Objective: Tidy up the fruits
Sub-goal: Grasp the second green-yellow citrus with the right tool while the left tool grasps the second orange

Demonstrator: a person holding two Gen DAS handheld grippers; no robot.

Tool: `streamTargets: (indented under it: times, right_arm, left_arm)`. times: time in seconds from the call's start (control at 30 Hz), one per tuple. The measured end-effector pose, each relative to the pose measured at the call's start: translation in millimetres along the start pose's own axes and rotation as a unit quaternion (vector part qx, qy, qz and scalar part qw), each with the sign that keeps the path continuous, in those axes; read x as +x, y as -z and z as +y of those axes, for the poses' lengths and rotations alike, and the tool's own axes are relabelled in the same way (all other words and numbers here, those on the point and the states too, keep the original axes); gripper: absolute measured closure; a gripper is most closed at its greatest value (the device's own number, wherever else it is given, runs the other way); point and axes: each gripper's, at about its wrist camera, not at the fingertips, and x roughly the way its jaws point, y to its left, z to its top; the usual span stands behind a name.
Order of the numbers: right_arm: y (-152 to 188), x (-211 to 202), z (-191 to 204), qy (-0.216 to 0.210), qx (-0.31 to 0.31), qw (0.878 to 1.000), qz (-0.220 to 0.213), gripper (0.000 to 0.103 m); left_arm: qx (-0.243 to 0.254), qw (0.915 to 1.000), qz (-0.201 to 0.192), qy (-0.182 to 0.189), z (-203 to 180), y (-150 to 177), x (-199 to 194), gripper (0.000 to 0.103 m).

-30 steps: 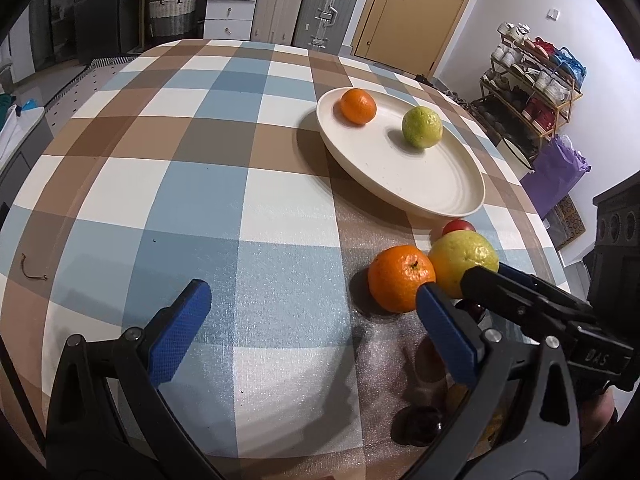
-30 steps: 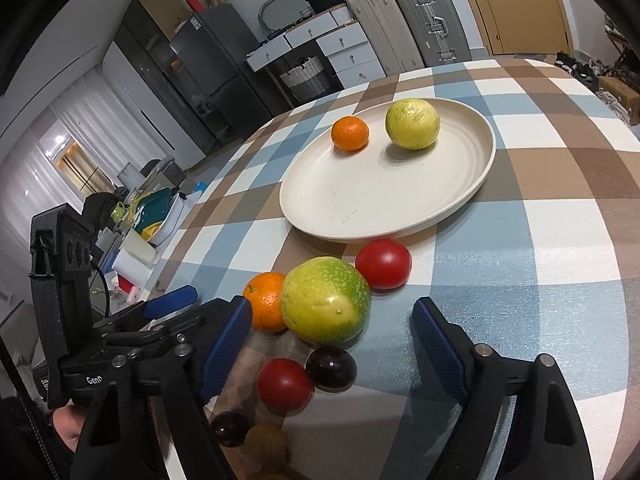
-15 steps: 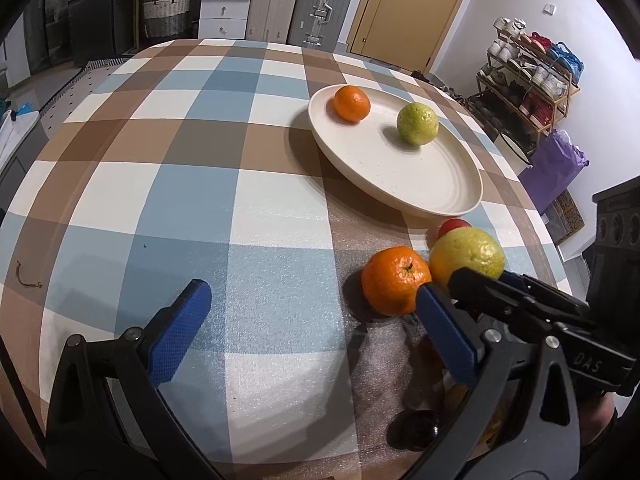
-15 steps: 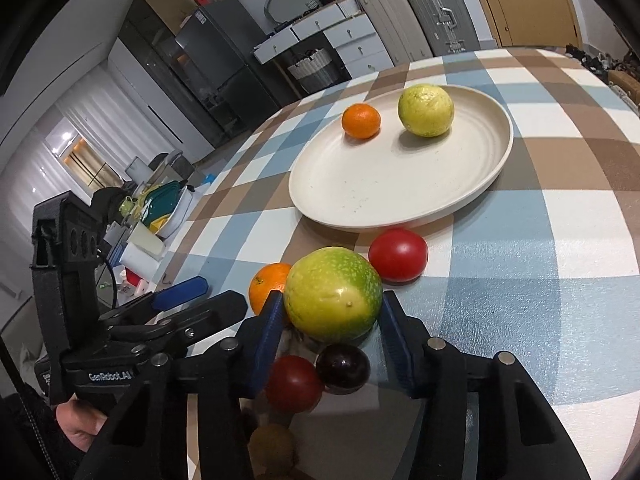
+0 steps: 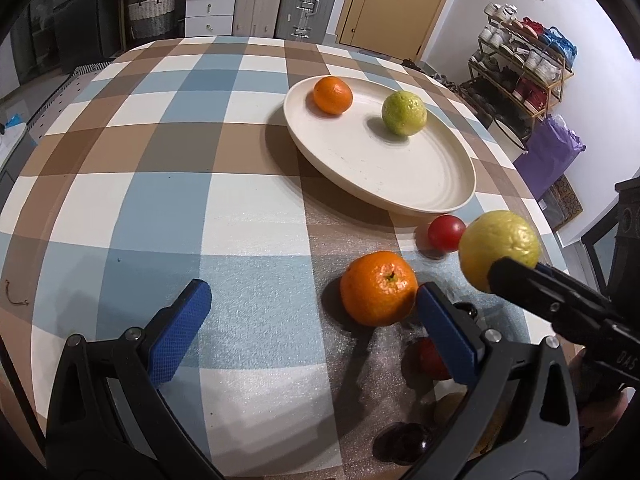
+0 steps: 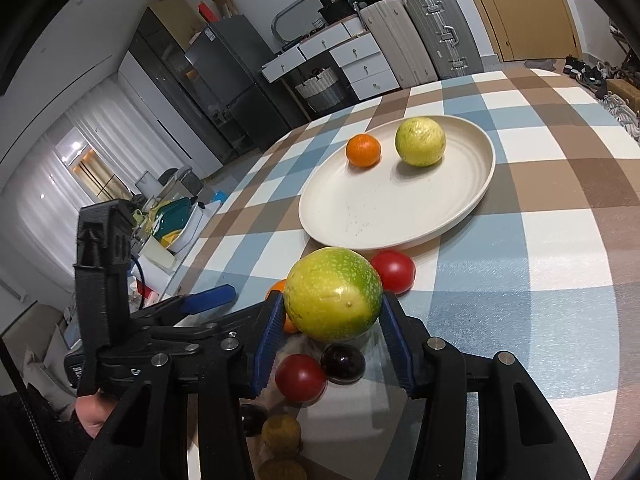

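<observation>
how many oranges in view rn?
2. One orange on the plate beside a green-yellow fruit; another orange on the table by the left tool. More may hide behind the tools.

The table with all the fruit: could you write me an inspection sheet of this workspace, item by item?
Surface: round table under a blue, brown and white checked cloth.
Job's things: cream plate holding a small orange and a green citrus; big yellow-green fruit; large orange, tomatoes and dark plums loose on the cloth.
Clutter: small brown bit on the cloth.
Grippers: right gripper shut on the big yellow-green fruit; left gripper open, holding nothing.
Cables: nothing seen.
Surroundings: suitcases, white drawers, shoe rack, wooden door.
</observation>
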Motion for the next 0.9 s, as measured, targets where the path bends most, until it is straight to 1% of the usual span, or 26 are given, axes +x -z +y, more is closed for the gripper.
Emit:
streamTargets:
  times: [0.13, 0.23, 0.27, 0.3, 0.33, 0.37, 0.4, 0.43, 0.5, 0.53, 0.57, 0.63, 0.9]
  right_arm:
    - [0, -4, -1, -0.001, 0.002, 1.0, -0.005, 0.054]
    - [1, -7, -3, -0.002, 0.003, 1.0, -0.008, 0.054]
    - [1, -8, -4, -0.002, 0.003, 1.0, -0.007, 0.054]
    - [2, -9, -4, -0.001, 0.003, 1.0, -0.007, 0.054]
    - [2, -9, -4, -0.001, 0.004, 1.0, -0.008, 0.054]
    - [2, -9, -5, -0.001, 0.005, 1.0, -0.008, 0.054]
    - [2, -10, -6, -0.001, 0.006, 1.0, -0.008, 0.054]
    - [2, -11, -7, -0.001, 0.007, 1.0, -0.009, 0.054]
    - [2, -12, -10, -0.001, 0.009, 1.0, -0.01, 0.054]
    - [2, -13, -11, -0.001, 0.011, 1.0, -0.011, 0.054]
    - [2, -13, -12, -0.002, 0.012, 1.0, -0.011, 0.054]
    - [2, -13, -13, -0.003, 0.012, 1.0, -0.012, 0.054]
    - [1, -11, -18, -0.009, 0.015, 1.0, -0.012, 0.054]
  left_arm:
    - [0.005, 0.9999, 0.013, 0.009, -4, -4, 8, 0.001]
    - [0.01, 0.9998, 0.015, 0.01, -8, -6, 12, 0.002]
    - [0.014, 0.9998, 0.015, 0.009, -9, -7, 13, 0.006]
    - [0.017, 0.9997, 0.014, 0.008, -11, -8, 13, 0.013]
    - [0.022, 0.9996, 0.013, 0.014, -12, -9, 14, 0.016]
    - [0.024, 0.9994, 0.014, 0.021, -13, -9, 13, 0.024]
    - [0.026, 0.999, 0.015, 0.032, -14, -10, 13, 0.032]
    - [0.028, 0.9986, 0.017, 0.042, -15, -10, 13, 0.036]
    - [0.03, 0.9973, 0.02, 0.064, -16, -10, 13, 0.057]
    - [0.03, 0.9961, 0.021, 0.08, -17, -10, 13, 0.062]
    - [0.032, 0.9954, 0.022, 0.087, -18, -9, 12, 0.065]
    - [0.035, 0.9952, 0.019, 0.09, -19, -10, 13, 0.066]
    - [0.014, 0.9951, 0.018, 0.096, -12, -16, 7, 0.066]
